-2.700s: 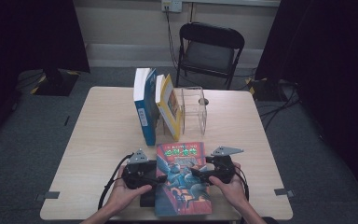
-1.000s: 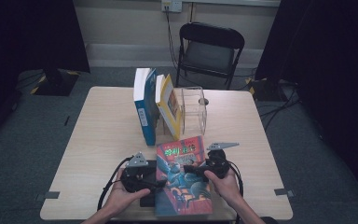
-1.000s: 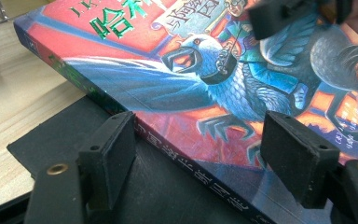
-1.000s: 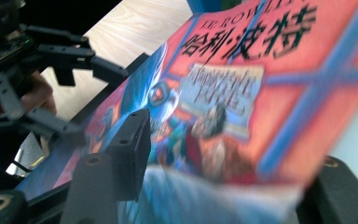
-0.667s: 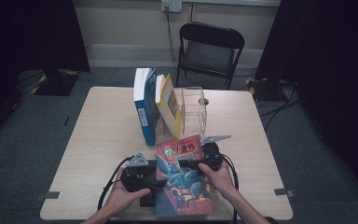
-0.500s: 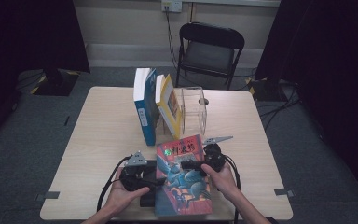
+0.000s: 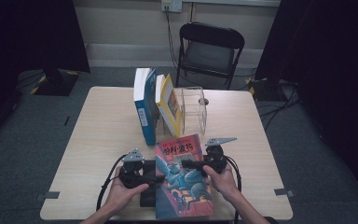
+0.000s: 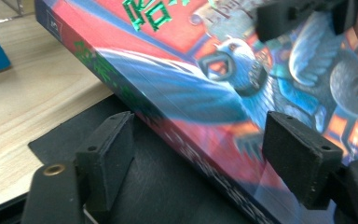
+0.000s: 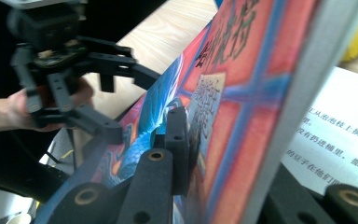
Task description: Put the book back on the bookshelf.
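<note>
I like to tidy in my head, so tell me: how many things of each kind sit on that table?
Books: 3 - blue book, yellow book, red book
Clear boxes: 1 - clear box
Black mats: 1 - black mat
Total: 5

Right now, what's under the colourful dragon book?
A black mat lies under the book, on the table. The book covers most of the mat, so anything else beneath is hidden.
</note>
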### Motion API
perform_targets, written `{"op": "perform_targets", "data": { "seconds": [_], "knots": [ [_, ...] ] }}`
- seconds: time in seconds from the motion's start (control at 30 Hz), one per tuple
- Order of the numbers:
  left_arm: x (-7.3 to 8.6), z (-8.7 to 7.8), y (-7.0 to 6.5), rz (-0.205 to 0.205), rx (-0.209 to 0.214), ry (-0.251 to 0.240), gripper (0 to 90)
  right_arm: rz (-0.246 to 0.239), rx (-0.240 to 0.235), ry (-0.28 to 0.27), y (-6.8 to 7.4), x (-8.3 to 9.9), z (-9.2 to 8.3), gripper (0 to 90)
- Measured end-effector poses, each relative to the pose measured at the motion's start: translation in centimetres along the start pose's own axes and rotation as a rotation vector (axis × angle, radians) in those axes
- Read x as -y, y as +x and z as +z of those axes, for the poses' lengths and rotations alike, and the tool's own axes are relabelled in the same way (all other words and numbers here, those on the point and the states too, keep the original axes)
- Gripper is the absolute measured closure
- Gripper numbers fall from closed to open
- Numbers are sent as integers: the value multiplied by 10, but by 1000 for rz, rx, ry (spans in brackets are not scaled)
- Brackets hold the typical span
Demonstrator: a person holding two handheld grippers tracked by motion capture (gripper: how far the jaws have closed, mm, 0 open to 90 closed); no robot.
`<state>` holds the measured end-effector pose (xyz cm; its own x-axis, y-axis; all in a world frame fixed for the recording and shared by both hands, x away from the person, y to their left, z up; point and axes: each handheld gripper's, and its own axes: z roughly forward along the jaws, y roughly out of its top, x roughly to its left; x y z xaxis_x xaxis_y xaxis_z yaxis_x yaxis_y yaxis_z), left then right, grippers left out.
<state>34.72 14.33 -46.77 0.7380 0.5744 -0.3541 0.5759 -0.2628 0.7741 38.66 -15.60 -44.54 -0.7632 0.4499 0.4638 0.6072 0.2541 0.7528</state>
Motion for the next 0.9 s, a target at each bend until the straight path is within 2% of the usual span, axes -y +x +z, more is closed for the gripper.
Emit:
{"op": "perform_targets", "data": {
  "seconds": [0.03,0.07,0.1,0.2,0.23,0.27,0.3,0.37,0.43,0.5,0.53,0.57,0.6,0.63,0.67,0.7,0.8,0.83,0.87,0.9],
  "knots": [
    [-1,1,1,-13,24,-1,235,-10,-15,-4,4,0,-1,798],
    [-1,1,1,-13,24,-1,241,-10,-15,-4,4,0,-1,798],
    [-1,1,2,-32,56,4,256,-30,-23,-8,10,-1,-2,802],
    [-2,2,1,-33,66,13,261,-38,-31,-9,13,0,-3,805],
    [-4,2,2,-38,86,25,266,-47,-36,-12,15,0,-4,808],
    [-4,2,2,-38,86,25,270,-47,-36,-12,15,0,-4,808],
    [-5,3,2,-53,103,32,273,-56,-37,-17,18,0,-4,809],
    [-6,3,2,-67,105,38,283,-57,-24,-15,21,-1,-4,813],
    [-9,4,0,-80,88,49,283,-61,-13,-11,21,-2,-4,817],
    [-12,2,-2,-77,77,38,287,-55,-3,-10,21,-2,-4,821],
    [-13,1,-1,-86,93,31,305,-58,7,-7,21,-3,-5,825],
    [-15,0,0,-107,118,-1,371,-61,6,-13,21,-5,-8,825],
    [-15,0,0,-107,118,-1,378,-61,14,-14,21,-5,-8,824],
    [-21,1,-5,-73,117,-13,402,-65,32,-4,21,-5,-9,817],
    [-21,1,-5,-73,117,-13,462,-65,32,-4,21,-5,-9,817],
    [-26,6,-12,-40,107,6,476,-61,51,9,19,-4,-6,795],
    [-27,13,-15,-45,115,10,483,-61,40,14,19,-5,-4,794],
    [-28,15,-14,-66,140,0,493,-91,57,21,23,-7,-5,793],
    [-28,15,-14,-66,140,0,501,-91,57,21,23,-7,-5,793],
    [-32,13,-14,-52,146,-9,516,-121,81,17,29,-10,-8,792]
  ]
}}
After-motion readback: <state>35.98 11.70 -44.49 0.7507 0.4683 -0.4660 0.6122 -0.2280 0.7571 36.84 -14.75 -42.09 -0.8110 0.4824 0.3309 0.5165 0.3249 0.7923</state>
